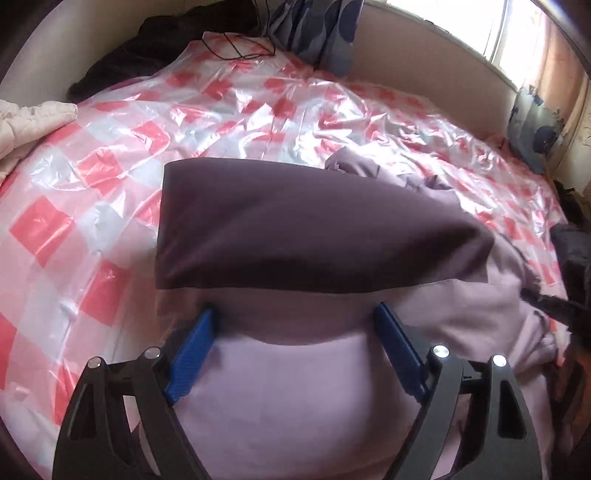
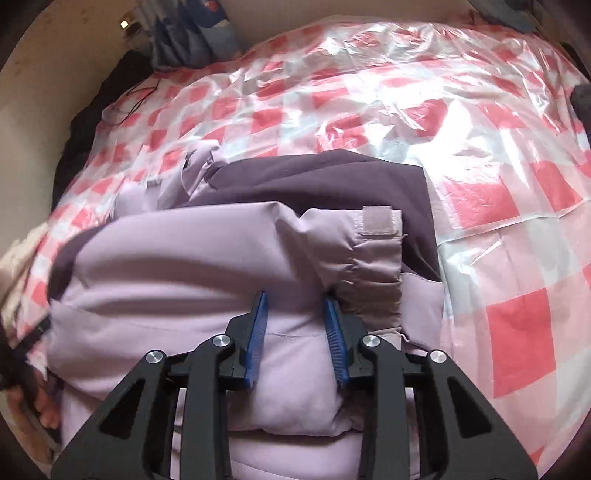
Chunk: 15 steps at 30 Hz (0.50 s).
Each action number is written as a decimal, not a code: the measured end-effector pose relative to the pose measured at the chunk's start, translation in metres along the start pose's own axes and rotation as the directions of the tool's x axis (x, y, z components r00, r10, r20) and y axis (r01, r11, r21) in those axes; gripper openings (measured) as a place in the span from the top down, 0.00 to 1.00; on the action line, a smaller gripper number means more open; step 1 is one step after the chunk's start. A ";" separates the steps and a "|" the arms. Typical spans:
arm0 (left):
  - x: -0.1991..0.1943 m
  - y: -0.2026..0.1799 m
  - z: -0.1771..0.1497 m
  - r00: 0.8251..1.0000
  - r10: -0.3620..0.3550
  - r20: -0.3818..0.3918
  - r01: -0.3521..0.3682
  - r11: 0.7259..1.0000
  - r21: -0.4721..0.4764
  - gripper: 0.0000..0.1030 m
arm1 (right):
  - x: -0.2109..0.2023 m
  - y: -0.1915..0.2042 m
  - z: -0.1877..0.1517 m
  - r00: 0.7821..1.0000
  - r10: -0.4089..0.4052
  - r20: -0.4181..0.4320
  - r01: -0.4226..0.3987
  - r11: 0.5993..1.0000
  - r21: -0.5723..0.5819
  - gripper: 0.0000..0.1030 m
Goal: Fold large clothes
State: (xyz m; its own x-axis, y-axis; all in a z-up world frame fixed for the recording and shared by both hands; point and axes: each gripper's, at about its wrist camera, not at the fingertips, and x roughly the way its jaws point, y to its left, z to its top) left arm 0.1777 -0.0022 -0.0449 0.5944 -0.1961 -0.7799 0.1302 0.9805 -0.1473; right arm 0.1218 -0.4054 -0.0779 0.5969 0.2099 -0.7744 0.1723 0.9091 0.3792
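Observation:
A puffy lilac jacket (image 1: 288, 398) lies on the bed with its dark purple lining (image 1: 314, 236) folded over on top. My left gripper (image 1: 295, 308) hovers just over the lilac fabric, its blue pads (image 1: 192, 354) spread wide with nothing pinched between them. In the right wrist view the same jacket (image 2: 166, 266) shows a sleeve cuff with a fastening tab (image 2: 376, 221) lying across it. My right gripper (image 2: 295, 295) is pushed into the puffy fabric beside the cuff. Its jaws stand narrow, and a fold of the jacket fills the gap between the pads.
A crinkled red-and-white checked plastic sheet (image 1: 110, 177) covers the bed. Dark clothes (image 1: 147, 48) and a patterned blue pillow (image 1: 317, 29) lie at the head, with a black cable (image 1: 240, 51) nearby. A cream quilt (image 1: 29, 122) is at the left. A person's fingers (image 2: 48, 417) show low left.

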 end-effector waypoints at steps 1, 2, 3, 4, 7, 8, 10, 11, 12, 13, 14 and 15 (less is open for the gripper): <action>-0.003 -0.001 0.002 1.000 0.015 0.012 -0.015 1.000 -0.010 0.19 | -0.017 0.006 0.001 0.998 0.012 0.057 -0.011 1.000 -0.017 0.70; -0.007 0.002 0.002 0.999 0.007 0.039 -0.007 1.000 -0.011 0.19 | -0.037 0.013 -0.002 0.992 0.025 0.128 -0.017 0.998 -0.061 0.65; -0.012 0.005 -0.003 0.997 -0.008 0.077 0.007 1.000 0.004 0.14 | -0.053 0.024 -0.003 0.979 0.039 0.199 -0.015 0.993 -0.120 0.58; -0.019 0.005 -0.008 0.994 0.000 0.111 -0.003 1.000 0.027 0.08 | -0.056 0.031 -0.001 0.971 0.031 0.237 0.009 0.986 -0.164 0.40; -0.007 0.001 -0.019 0.991 0.056 0.119 -0.064 0.996 0.062 0.07 | -0.013 0.042 0.013 0.987 -0.069 0.146 0.099 0.973 -0.209 0.32; 0.000 0.001 -0.022 0.991 0.064 0.119 -0.072 0.996 0.059 0.07 | 0.015 0.034 0.015 0.989 -0.128 0.080 0.142 0.969 -0.203 0.32; -0.001 -0.002 -0.027 0.987 0.060 0.147 -0.069 0.996 0.057 0.07 | 0.042 0.020 0.007 0.989 -0.141 0.040 0.146 0.969 -0.199 0.33; -0.006 -0.002 -0.029 0.985 0.061 0.163 -0.072 0.995 0.062 0.07 | 0.039 0.020 0.007 0.989 -0.140 0.048 0.147 0.974 -0.174 0.33; -0.010 -0.003 -0.031 0.982 0.078 0.175 -0.091 0.994 0.069 0.07 | 0.029 0.023 0.008 0.989 -0.132 0.067 0.141 0.979 -0.146 0.33; -0.010 -0.004 -0.032 0.980 0.088 0.180 -0.102 0.992 0.073 0.07 | 0.014 0.027 0.008 0.988 -0.111 0.105 0.125 0.982 -0.139 0.33; -0.010 -0.003 -0.034 0.978 0.093 0.185 -0.108 0.992 0.073 0.07 | -0.002 0.035 0.010 0.985 -0.071 0.155 0.095 0.983 -0.156 0.33; -0.010 -0.002 -0.035 0.978 0.089 0.190 -0.104 0.992 0.070 0.07 | -0.014 0.045 0.013 0.979 -0.049 0.196 0.085 0.979 -0.183 0.33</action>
State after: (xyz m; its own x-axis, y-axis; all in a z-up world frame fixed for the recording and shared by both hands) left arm 0.1437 -0.0022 -0.0581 0.7435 -0.1070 -0.6601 0.1226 0.9922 -0.0227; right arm 0.1311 -0.3724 -0.0434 0.7296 0.0908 -0.6779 0.0763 0.9742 0.2125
